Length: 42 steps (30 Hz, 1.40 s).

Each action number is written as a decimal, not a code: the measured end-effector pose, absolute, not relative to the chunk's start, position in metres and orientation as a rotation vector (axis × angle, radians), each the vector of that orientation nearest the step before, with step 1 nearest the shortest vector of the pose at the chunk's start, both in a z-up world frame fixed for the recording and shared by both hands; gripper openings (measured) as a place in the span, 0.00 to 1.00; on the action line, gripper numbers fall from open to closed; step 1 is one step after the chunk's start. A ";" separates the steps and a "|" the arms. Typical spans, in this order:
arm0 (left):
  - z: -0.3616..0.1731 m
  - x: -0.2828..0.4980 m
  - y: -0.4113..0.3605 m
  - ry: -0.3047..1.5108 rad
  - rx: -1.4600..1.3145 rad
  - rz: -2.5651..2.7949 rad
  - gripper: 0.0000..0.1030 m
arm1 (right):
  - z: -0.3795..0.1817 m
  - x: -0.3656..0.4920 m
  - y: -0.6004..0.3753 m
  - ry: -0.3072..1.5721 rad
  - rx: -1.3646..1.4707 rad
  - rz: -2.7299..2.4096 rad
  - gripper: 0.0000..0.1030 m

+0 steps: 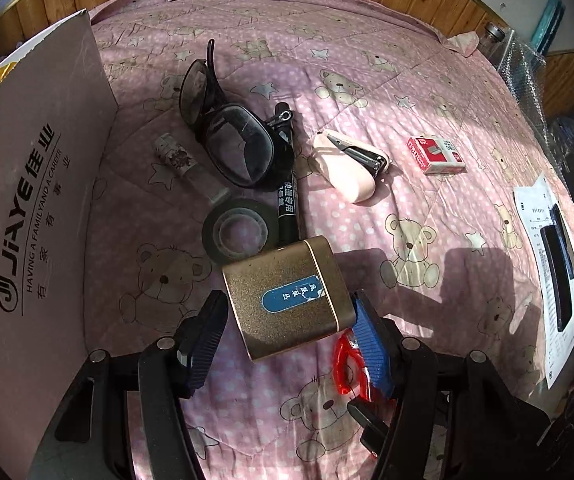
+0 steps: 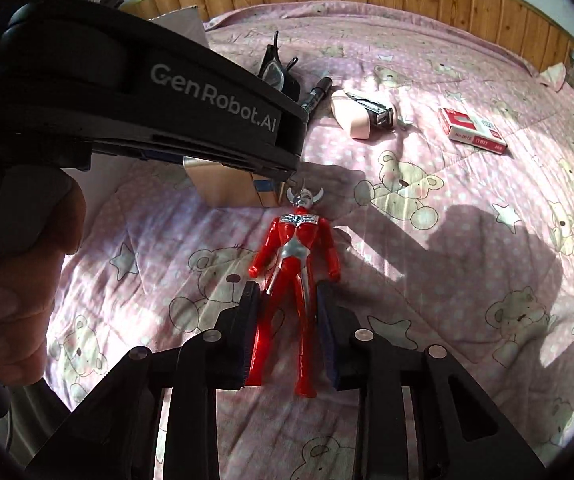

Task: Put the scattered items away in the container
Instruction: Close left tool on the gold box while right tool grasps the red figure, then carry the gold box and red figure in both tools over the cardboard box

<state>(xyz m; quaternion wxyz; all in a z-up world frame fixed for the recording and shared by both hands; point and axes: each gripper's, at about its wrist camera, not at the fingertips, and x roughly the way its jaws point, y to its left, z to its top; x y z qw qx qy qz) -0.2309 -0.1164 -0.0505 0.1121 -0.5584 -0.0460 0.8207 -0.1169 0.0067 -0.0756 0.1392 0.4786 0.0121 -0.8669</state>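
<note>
Biggest thing here is the bed cover [image 1: 427,92], pink with bears and stars, everything's scattered on it. Off to the left stands the cardboard box [image 1: 39,208], which I'd guess is the container, with its flap up and close to the pile.

Left gripper [image 1: 287,334] has its jaws spread wide around the brown tin [image 1: 287,296], one pad on each side. Can't tell if the pads are touching yet, so I wouldn't call it held. The tin's long side runs roughly along the fingers and the box is just to its left, so it's a short hop.

Right gripper [image 2: 289,330] is narrower but not closed, straddling the legs of the red toy figure [image 2: 293,276]. The figure lies flat on its back, head pointing away from the gripper, body in line with the fingers, so squeezing across the legs looks right.

Further out: glasses [image 1: 223,140], black marker [image 1: 287,184], pink stapler [image 1: 347,164], tape roll [image 1: 239,234], staples box [image 1: 435,154], small bottle [image 1: 183,164]. The left side is nearer most of those.
</note>
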 end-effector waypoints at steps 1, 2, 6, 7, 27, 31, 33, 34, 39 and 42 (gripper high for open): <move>-0.051 -0.231 -0.116 -0.143 -1.632 2.417 0.58 | -0.077 -0.116 0.005 0.061 1.372 -2.514 0.30; -0.051 -0.231 -0.116 -0.148 -1.631 2.420 0.57 | -0.077 -0.116 0.002 0.095 1.365 -2.517 0.29; -0.044 -0.230 -0.119 -0.136 -1.598 2.449 0.54 | -0.073 -0.118 0.007 0.047 1.374 -2.510 0.27; -0.042 -0.228 -0.121 -0.136 -1.591 2.455 0.53 | -0.072 -0.117 0.009 0.039 1.371 -2.515 0.27; 0.008 -0.176 -0.143 -0.136 -1.448 2.568 0.52 | -0.029 -0.085 0.009 -0.008 1.271 -2.560 0.27; 0.021 -0.165 -0.149 -0.140 -1.405 2.595 0.52 | -0.021 -0.078 0.006 0.002 1.245 -2.570 0.27; 0.028 -0.159 -0.152 -0.140 -1.385 2.609 0.52 | -0.017 -0.075 0.004 0.009 1.233 -2.576 0.27; 0.031 -0.157 -0.153 -0.142 -1.376 2.613 0.52 | -0.014 -0.073 0.003 0.012 1.227 -2.579 0.27; 0.044 -0.144 -0.160 -0.151 -1.330 2.638 0.52 | -0.002 -0.064 -0.002 0.026 1.190 -2.595 0.27; 0.054 -0.136 -0.166 -0.158 -1.299 2.653 0.52 | 0.005 -0.060 -0.006 0.037 1.165 -2.604 0.27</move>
